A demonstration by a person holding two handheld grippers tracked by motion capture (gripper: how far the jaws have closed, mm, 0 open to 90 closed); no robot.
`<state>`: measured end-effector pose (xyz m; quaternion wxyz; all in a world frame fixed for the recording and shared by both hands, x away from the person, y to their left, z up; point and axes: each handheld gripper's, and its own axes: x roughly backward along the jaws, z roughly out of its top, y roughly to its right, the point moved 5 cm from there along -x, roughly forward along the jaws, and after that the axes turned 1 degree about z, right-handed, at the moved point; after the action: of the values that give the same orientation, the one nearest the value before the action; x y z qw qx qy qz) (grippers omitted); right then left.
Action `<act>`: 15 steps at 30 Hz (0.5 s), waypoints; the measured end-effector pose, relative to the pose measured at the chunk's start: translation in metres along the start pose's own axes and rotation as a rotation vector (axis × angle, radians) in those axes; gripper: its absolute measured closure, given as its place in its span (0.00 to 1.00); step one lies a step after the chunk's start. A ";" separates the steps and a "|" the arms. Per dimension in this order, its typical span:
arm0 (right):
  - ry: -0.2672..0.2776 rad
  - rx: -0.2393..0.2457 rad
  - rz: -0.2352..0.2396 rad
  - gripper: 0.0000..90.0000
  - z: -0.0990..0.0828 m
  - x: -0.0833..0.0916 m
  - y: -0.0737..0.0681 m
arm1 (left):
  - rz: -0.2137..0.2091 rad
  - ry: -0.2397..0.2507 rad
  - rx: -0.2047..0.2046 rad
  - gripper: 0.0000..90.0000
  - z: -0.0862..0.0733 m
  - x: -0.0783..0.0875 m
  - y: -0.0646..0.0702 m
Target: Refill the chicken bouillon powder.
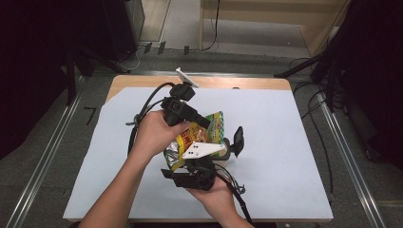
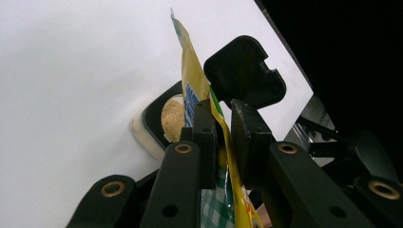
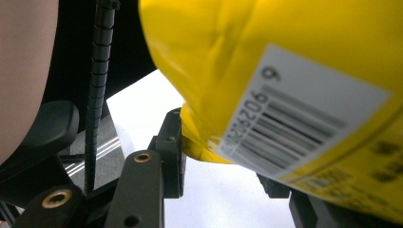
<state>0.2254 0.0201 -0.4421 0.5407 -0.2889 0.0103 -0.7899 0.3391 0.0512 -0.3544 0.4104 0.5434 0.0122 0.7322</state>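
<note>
A wooden table (image 1: 142, 81) carries a large white sheet (image 1: 285, 142) that covers most of its top. Above the middle of the sheet, a yellow-and-green snack packet (image 1: 209, 130) is held off the surface between two hand-held grippers.

The left gripper (image 1: 202, 121) comes in from the upper left, gripped by the person's left hand (image 1: 154, 133). In the left gripper view its two black jaws are pressed onto the thin upper edge of the packet (image 2: 190, 85) — the foil passes straight between the pads, so the gripper is pinching the packet. Just beyond the jaws lies a small white dish with a dark rim (image 2: 159, 126), resting on the sheet and holding a pale brown, crumbly content.

The right gripper (image 1: 183, 159) sits below the packet, held by the right hand (image 1: 216, 192), with its grey three-cornered plate (image 1: 202, 149) on top. In the right gripper view the yellow back of the packet (image 3: 237, 57), with its white barcode label (image 3: 294, 114), fills the space between the jaws; the left jaw touches the packet's lower corner, the far jaw is largely hidden behind it — the grip reads as a pinch on the packet's lower part.

A black cable (image 1: 142, 111) trails from the left gripper.
</note>
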 end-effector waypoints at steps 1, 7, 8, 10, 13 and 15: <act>-0.003 0.003 -0.002 0.68 0.000 0.000 0.000 | 0.001 -0.001 0.000 0.90 0.000 0.000 0.000; -0.005 0.009 -0.004 0.68 0.000 0.000 0.001 | 0.002 -0.003 -0.014 0.90 0.000 0.000 0.000; -0.006 0.013 -0.005 0.69 0.000 0.000 0.000 | -0.002 -0.006 -0.018 0.90 0.000 0.000 0.000; -0.003 0.016 -0.006 0.69 -0.001 -0.001 0.000 | -0.005 -0.006 -0.020 0.90 0.000 0.000 0.000; -0.010 0.018 -0.009 0.70 -0.001 -0.002 -0.001 | -0.004 -0.003 -0.018 0.90 -0.001 0.001 0.000; -0.009 0.019 -0.009 0.70 -0.002 -0.002 -0.001 | -0.005 0.000 -0.021 0.90 -0.002 0.001 0.001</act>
<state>0.2239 0.0219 -0.4439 0.5400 -0.2875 -0.0011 -0.7910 0.3367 0.0524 -0.3542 0.4180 0.5392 0.0061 0.7311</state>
